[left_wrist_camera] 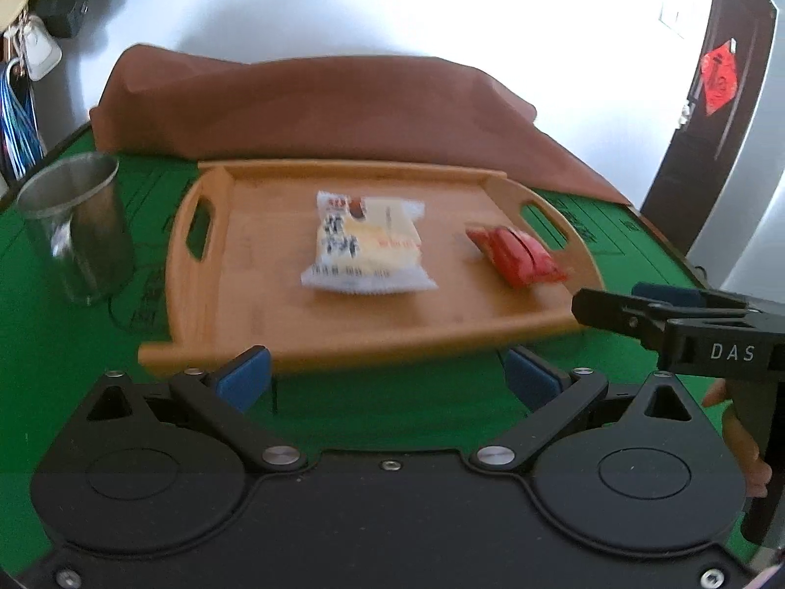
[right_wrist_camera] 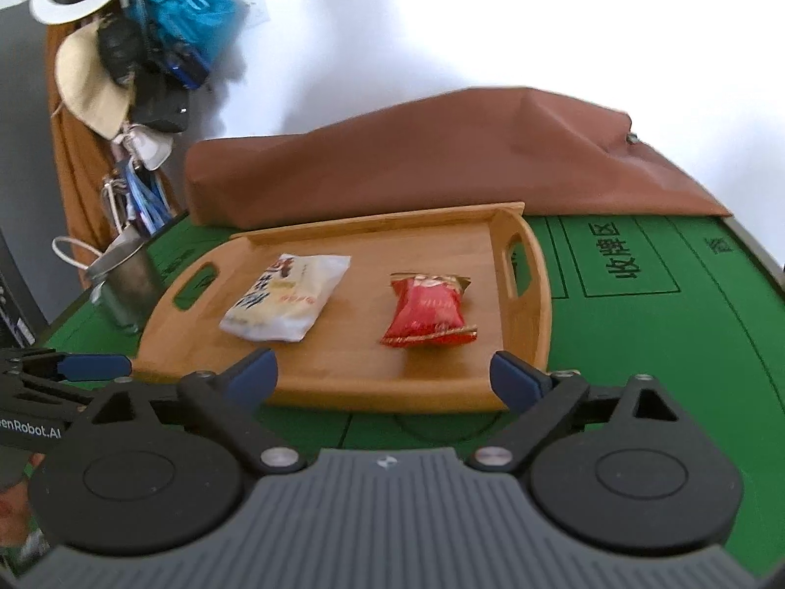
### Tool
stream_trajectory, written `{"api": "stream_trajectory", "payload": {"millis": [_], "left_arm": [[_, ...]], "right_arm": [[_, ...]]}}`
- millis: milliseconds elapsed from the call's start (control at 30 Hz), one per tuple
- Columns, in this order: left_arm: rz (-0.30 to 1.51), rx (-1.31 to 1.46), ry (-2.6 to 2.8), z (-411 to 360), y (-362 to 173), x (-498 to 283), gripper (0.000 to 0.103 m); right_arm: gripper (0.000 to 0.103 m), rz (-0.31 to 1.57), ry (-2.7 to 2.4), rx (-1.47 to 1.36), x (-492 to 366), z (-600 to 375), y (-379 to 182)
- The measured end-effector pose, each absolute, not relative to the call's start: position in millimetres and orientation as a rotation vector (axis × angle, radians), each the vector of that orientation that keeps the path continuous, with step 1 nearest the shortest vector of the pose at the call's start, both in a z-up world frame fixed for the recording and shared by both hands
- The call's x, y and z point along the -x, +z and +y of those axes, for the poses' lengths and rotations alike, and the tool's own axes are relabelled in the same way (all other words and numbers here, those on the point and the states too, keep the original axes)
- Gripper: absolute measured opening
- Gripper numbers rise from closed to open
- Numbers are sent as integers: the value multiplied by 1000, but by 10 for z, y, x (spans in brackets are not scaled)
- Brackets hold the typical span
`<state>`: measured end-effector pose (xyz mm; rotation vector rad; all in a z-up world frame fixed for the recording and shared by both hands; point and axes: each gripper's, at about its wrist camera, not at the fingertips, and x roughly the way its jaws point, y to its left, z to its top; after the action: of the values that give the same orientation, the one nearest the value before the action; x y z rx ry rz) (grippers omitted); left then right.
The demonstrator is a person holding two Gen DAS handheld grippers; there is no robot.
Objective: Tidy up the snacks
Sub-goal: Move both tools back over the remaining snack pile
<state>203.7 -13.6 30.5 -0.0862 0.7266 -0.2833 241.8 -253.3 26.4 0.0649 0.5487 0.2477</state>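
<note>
A wooden tray [left_wrist_camera: 255,265] [right_wrist_camera: 363,378] with cut-out handles lies on the green table. On it lie a white snack packet [left_wrist_camera: 365,245] [right_wrist_camera: 287,297] near the middle and a red snack packet [left_wrist_camera: 517,255] [right_wrist_camera: 429,311] to its right. My left gripper [left_wrist_camera: 387,378] is open and empty, just short of the tray's near edge. My right gripper [right_wrist_camera: 385,375] is open and empty at the tray's near edge, in front of the red packet. The right gripper also shows in the left wrist view [left_wrist_camera: 687,324], at the tray's right front corner.
A steel cup [left_wrist_camera: 81,230] [right_wrist_camera: 127,280] stands left of the tray. A brown cloth-covered bulk [left_wrist_camera: 314,108] [right_wrist_camera: 441,167] lies behind the tray. Hats and bags [right_wrist_camera: 122,49] hang at far left. Green felt [right_wrist_camera: 662,368] extends right of the tray.
</note>
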Motion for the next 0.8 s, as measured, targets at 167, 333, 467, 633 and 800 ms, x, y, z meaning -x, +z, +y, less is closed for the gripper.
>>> {"api": "stream_trajectory", "payload": {"millis": [167,333,467,633,800], "left_arm": [[710,62,-291,-90,280,-1722,102],[676,37,-287,-1,269,-1423,102],[665,16,-272,68,226,-1236,103],[675,-16,-239,146,119,-1058,103],[679,-28,-223,249,39,-868,103]], "right_arm": [[102,476,251,-4,-2052,-2465,290],[103,449,279,27,-1730,-2432,261],[103,434,284,64,-1512,-2405,185],[103,434,279,103,-1292,-2374,88],[103,439,266,117,-1112,-2395,7]]}}
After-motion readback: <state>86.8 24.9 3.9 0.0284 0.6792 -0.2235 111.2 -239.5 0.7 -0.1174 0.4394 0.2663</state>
